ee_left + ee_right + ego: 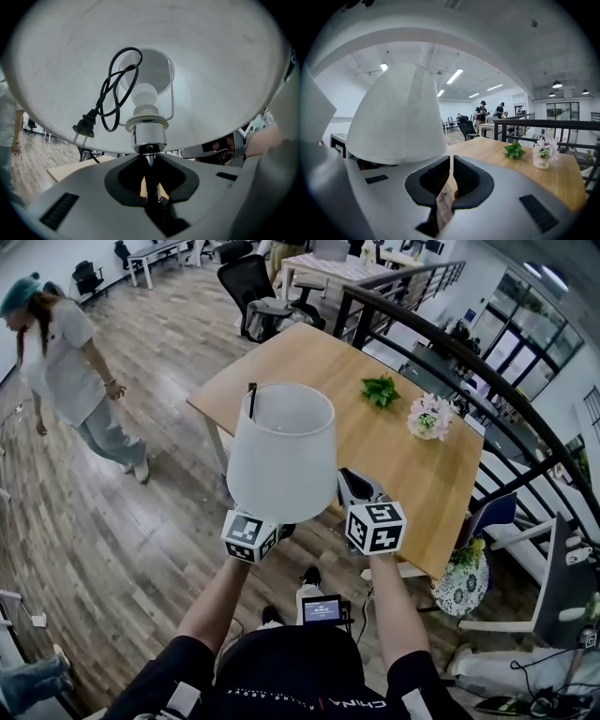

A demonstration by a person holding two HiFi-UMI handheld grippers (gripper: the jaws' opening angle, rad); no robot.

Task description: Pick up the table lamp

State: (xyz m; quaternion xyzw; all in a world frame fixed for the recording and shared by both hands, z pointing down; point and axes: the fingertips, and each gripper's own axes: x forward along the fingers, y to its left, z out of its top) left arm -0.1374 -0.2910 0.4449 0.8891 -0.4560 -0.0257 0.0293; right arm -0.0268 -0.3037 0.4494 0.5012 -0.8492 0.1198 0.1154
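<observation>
The table lamp's white shade [281,454] hangs in the air in front of me, over the near left corner of the wooden table [309,362]. My left gripper [150,185] is shut on the lamp's thin chrome stem [150,173], just below the bulb socket [148,136]. The black cord and its plug [83,127] are tucked up inside the shade. In the head view only the left gripper's marker cube [248,535] shows under the shade. My right gripper [451,161] is beside the shade [396,117], on its right, jaws shut with nothing between them.
A small green plant [380,390] and a pot of pale flowers [429,416] stand on the table's far right part. A dark railing [450,343] runs behind the table. A person [66,362] walks on the wood floor at left. Office chairs [258,292] stand beyond.
</observation>
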